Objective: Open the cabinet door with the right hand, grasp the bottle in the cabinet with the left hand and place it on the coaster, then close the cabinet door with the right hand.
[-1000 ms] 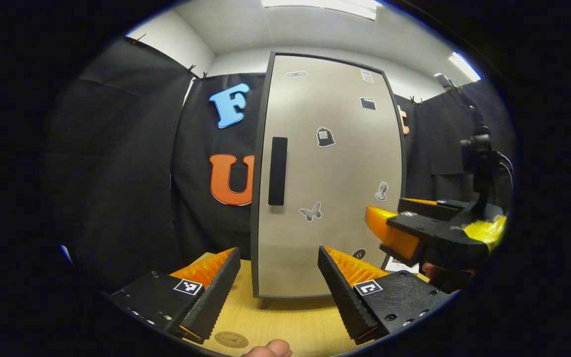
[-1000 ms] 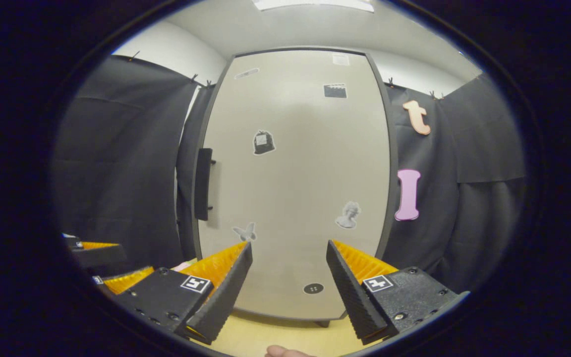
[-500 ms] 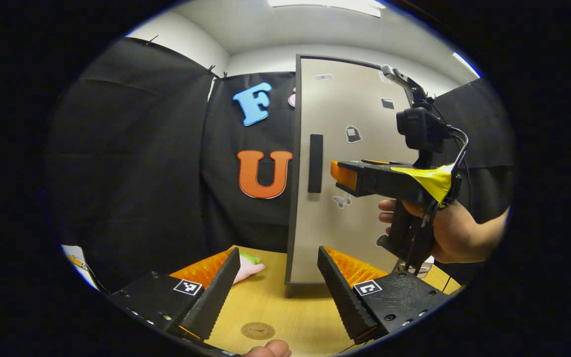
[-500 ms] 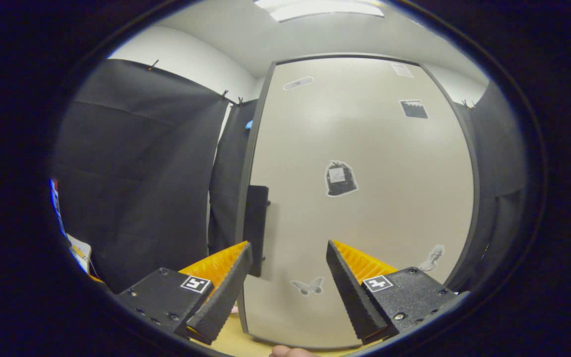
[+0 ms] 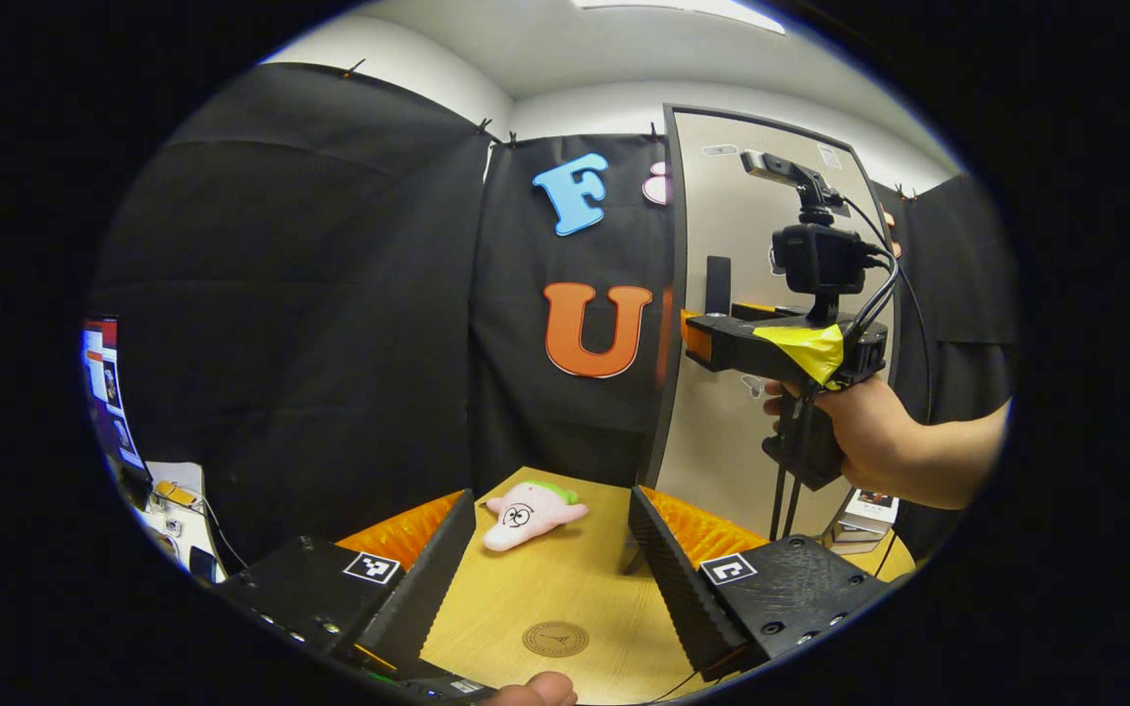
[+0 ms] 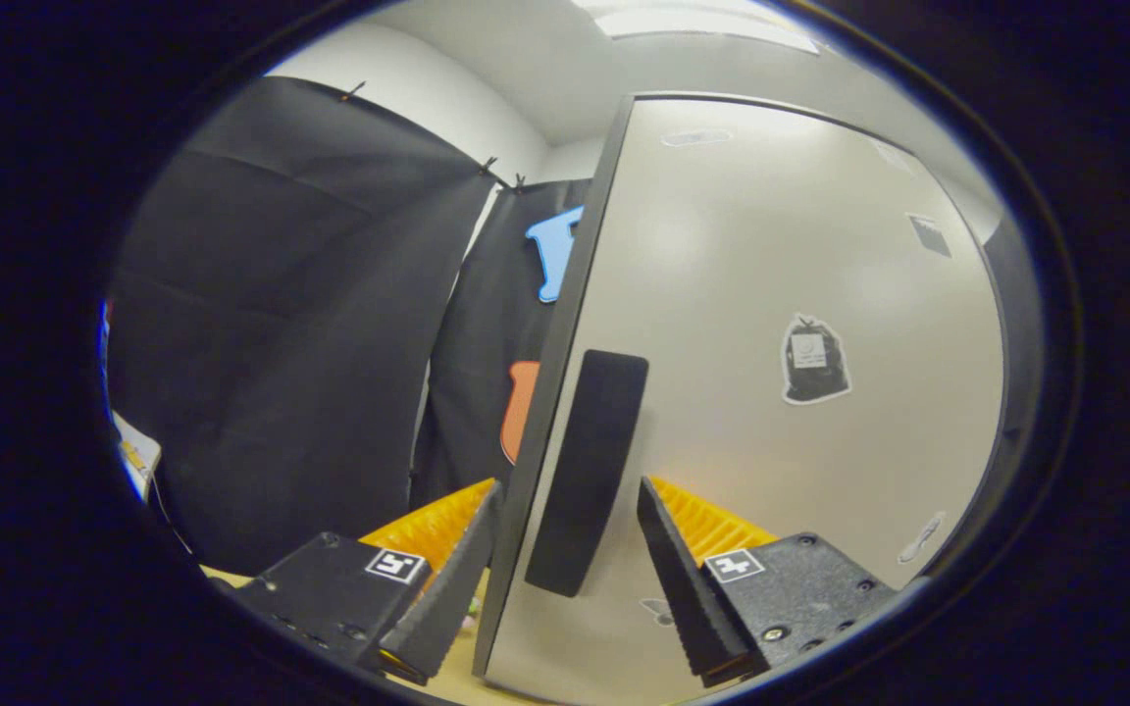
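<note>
Cabinet door [image 6: 771, 392] shut; bottle hidden behind it, cannot be made out. Door's lower edge cut off in right gripper view. Right gripper [image 6: 565, 559] jaws spread wide, straddling door handle [image 6: 590, 471], not pressing on it. Left gripper view: right gripper [image 5: 693, 338] side-on, held level at handle height by hand [image 5: 854, 427], forearm reaching in from right. Left gripper [image 5: 550, 574] jaws apart, empty, low over table [image 5: 565, 579]; coaster [image 5: 555, 639] between them, plush toy [image 5: 531, 510] beyond.
</note>
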